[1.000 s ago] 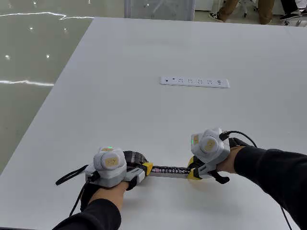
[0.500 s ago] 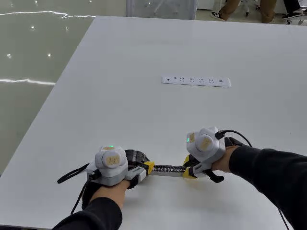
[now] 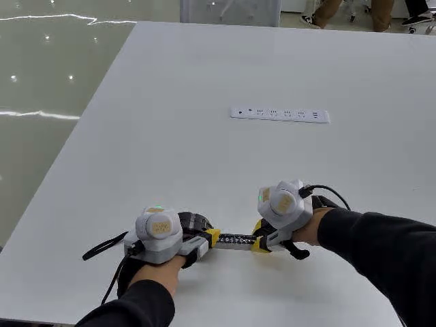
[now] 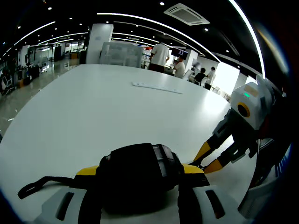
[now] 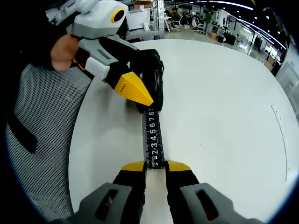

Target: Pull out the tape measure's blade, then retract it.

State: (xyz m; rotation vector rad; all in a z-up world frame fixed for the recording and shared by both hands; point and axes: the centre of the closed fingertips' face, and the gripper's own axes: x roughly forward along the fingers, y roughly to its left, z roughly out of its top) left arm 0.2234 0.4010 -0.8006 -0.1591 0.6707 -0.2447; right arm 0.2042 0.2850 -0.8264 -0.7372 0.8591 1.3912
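Left of the white tabletop (image 3: 170,102) runs a glossy green-grey floor (image 3: 41,82) streaked with reflected light. Toward the tabletop's near-left corner, a thin black wrist strap (image 3: 102,246) loops out flat from the tool in the left hand.

The left gripper (image 3: 202,236), white-bodied with yellow-tipped jaws, is closed around a black round-bodied tape measure (image 3: 193,223). The tape measure rests on the tabletop close to the near edge. In the left gripper view its case bulges up between the two jaws and hides the surface just ahead.

From the case's mouth a narrow dark blade (image 5: 153,137) marked with numerals lies flat on the tabletop, a short length of it out. It runs straight to the right gripper (image 5: 155,167), whose yellow tips are pinched on the blade's free end, one at each side.

In the right gripper view a grey mesh panel (image 5: 37,130) sits off the tabletop's edge, below the person's left hand (image 5: 65,49). A black cable (image 3: 327,192) curls from the back of the right gripper toward the dark sleeve (image 3: 381,245) on the person's forearm.

A long white power strip (image 3: 281,114) lies flat toward the middle of the tabletop, nearer its right edge and parallel to the near edge. It is well apart from both grippers, with bare surface between it and the tape measure. Beyond the far edge, at the right, are people's legs (image 3: 327,10).
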